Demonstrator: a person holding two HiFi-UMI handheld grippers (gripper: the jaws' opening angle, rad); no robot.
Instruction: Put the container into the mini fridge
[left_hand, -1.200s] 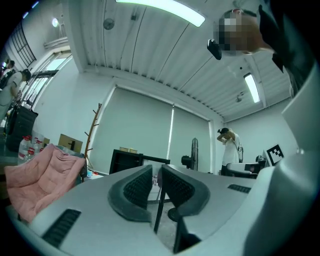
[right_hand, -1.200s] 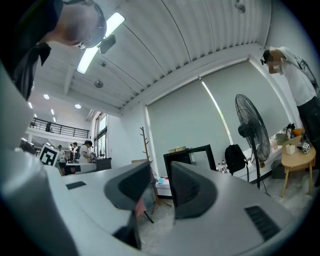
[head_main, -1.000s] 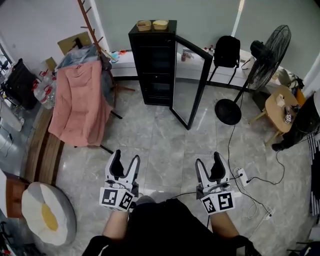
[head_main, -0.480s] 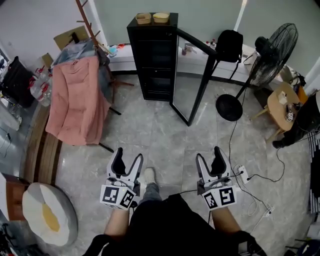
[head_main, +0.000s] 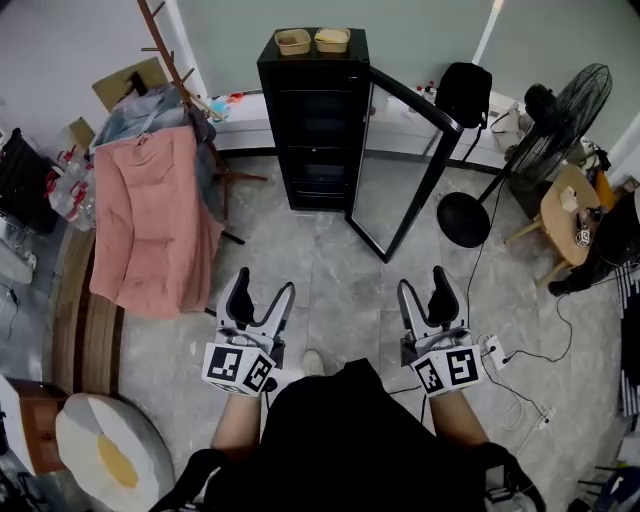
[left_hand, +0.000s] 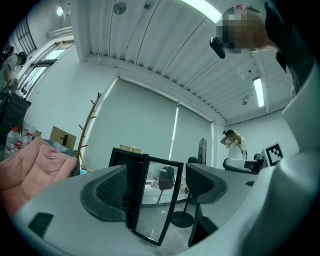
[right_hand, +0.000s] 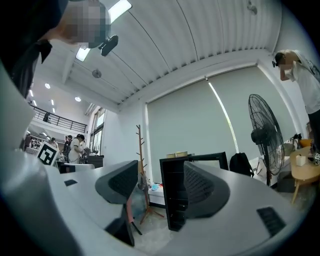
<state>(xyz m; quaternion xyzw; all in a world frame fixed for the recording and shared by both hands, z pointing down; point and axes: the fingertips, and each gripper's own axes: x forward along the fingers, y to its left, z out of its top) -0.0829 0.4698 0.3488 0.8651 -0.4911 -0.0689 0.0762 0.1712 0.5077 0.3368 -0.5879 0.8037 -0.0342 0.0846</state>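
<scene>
- Bright, even indoor light; the tiled floor (head_main: 330, 280) in front of the mini fridge (head_main: 318, 130) carries only soft, faint shadows.
- High above the fridge, the ceiling light strips (right_hand: 120, 9) glare white in both gripper views.
- The fridge's open glass door (head_main: 400, 175) mirrors the room.
- Strong fisheye bending away from the fridge, with dark rounded corners in the gripper views.

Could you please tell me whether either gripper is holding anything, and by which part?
Nothing is held. The jaws of the left gripper have just been opening, nothing between them; those of the right gripper stand apart, empty.
</scene>
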